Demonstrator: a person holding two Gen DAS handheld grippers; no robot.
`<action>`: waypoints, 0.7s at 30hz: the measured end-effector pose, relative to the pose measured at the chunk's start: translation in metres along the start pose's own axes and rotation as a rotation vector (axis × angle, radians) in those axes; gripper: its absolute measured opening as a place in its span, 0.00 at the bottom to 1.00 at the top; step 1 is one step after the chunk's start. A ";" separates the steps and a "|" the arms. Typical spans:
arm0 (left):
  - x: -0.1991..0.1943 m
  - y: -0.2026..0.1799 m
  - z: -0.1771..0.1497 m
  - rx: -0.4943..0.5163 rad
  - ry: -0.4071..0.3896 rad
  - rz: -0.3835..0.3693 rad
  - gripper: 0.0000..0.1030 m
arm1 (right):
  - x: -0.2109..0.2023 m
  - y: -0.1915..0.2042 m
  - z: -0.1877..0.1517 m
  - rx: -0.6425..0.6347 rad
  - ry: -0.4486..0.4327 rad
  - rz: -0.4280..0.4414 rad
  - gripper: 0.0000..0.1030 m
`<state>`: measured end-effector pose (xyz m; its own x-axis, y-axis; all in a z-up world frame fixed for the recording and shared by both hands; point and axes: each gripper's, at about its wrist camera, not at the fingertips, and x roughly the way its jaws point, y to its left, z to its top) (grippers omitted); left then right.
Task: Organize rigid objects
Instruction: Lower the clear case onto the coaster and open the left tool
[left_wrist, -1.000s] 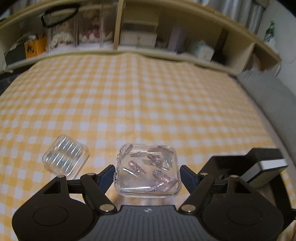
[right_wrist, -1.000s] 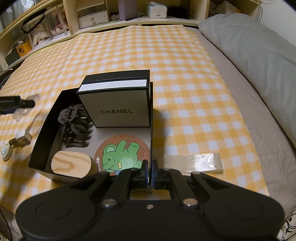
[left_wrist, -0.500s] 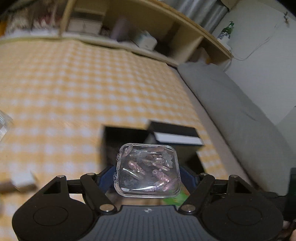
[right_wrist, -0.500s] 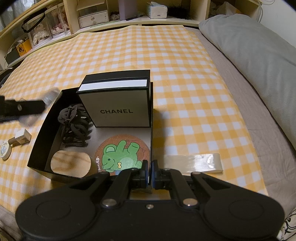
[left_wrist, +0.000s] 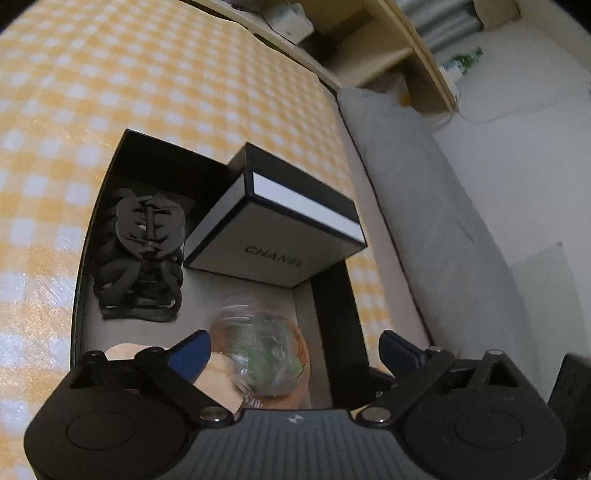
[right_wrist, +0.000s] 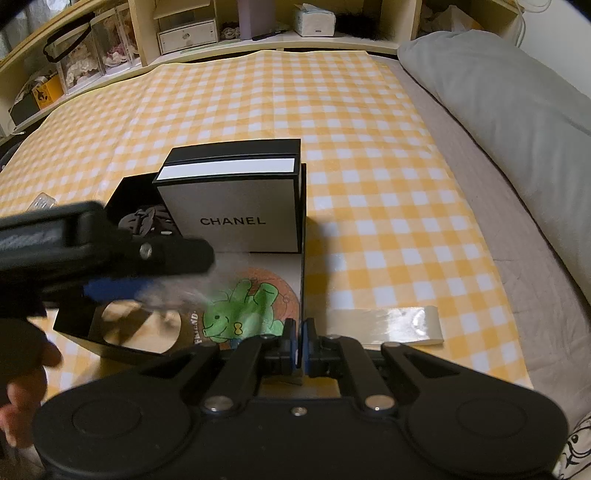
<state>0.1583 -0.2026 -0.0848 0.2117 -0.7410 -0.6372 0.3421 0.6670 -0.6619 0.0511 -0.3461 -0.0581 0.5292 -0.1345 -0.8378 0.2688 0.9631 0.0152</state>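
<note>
Clear rounded case (left_wrist: 258, 354), blurred, glossy

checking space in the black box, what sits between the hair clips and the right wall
In the left wrist view, the Chanel box at the back and the blurred clear case over the frog coaster nearer the left gripper.

Left tool (left_wrist: 293, 350) agape, right tool (right_wrist: 298, 341) closed

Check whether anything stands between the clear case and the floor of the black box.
Nothing visible does. The case, blurred, is under the open left gripper, inside the box, over the coaster. The Chanel box and clips stand aside.
</note>
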 end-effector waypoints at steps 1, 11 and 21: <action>0.000 -0.002 -0.001 0.019 0.006 0.009 0.94 | 0.000 0.001 0.000 0.000 0.000 -0.002 0.04; 0.003 -0.009 -0.001 0.088 0.044 0.049 0.85 | -0.001 0.001 0.000 0.000 -0.001 -0.002 0.04; -0.009 -0.018 0.004 0.116 0.030 0.082 0.86 | -0.001 0.000 0.000 0.000 -0.001 -0.001 0.04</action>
<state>0.1540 -0.2086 -0.0657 0.2166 -0.6810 -0.6996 0.4288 0.7101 -0.5585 0.0507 -0.3457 -0.0572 0.5296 -0.1361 -0.8373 0.2692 0.9630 0.0137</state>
